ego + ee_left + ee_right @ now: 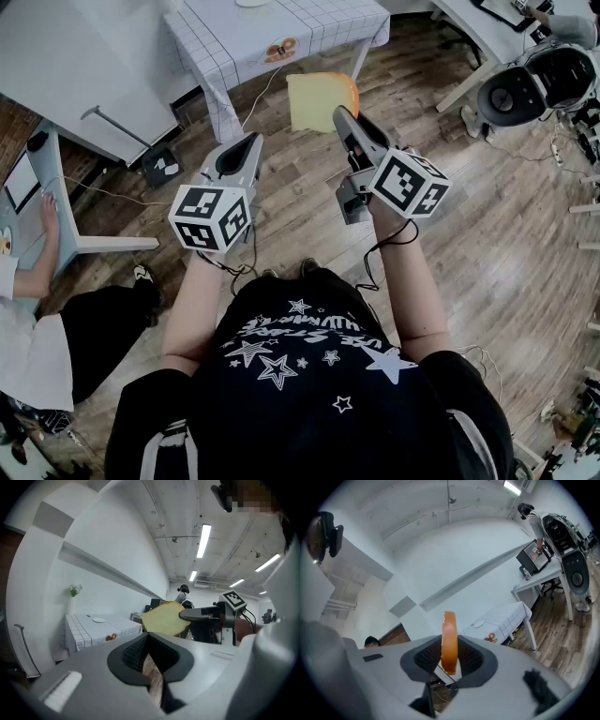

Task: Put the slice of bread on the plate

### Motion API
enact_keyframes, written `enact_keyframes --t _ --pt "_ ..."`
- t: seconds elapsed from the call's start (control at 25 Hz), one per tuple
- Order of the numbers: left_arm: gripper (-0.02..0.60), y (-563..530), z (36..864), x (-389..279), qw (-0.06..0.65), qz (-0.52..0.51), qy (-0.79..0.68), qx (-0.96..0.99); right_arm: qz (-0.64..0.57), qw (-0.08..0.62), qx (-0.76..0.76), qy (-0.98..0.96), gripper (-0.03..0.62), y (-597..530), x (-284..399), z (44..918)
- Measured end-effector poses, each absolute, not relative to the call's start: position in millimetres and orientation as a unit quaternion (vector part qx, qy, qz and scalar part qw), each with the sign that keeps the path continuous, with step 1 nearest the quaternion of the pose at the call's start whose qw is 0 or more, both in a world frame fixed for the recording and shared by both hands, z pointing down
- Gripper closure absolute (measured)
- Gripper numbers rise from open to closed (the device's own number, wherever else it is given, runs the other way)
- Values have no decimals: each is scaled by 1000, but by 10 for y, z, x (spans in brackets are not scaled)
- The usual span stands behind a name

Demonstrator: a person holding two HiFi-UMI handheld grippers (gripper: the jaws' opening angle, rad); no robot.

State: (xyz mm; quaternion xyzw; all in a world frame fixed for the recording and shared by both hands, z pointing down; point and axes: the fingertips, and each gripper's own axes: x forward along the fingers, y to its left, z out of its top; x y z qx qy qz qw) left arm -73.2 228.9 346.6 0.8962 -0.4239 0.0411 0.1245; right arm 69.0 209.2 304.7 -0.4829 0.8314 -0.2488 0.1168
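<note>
Our R gripper [339,112] has jaws clamped on the bread slice [317,101], in mid-air over the wood floor [487,234], well apart from the plate [99,619] on the checkered worktop [89,632]. L gripper [255,139] jaws together, empty.

We count:
- Grippers, two: left gripper [246,142], right gripper [343,114].
- Bread slice [319,100], one.
- Plate [99,619], one, far.
- Checked-cloth table [323,28], one, far.
- Flower vase [71,603], one, far left.
- Seated person [37,270], one, near left.
</note>
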Motion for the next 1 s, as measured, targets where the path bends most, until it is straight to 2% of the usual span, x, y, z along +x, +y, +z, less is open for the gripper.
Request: enact_keyframes --t 0.48,1.0 --pt "572 2355 3505 -1507 116 48 -399 908 -254 91 -502 822 496 2294 -146 3221" --pt "572 2516 3668 -1715 118 52 -390 912 -262 61 -513 815 496 2492 -370 3462"
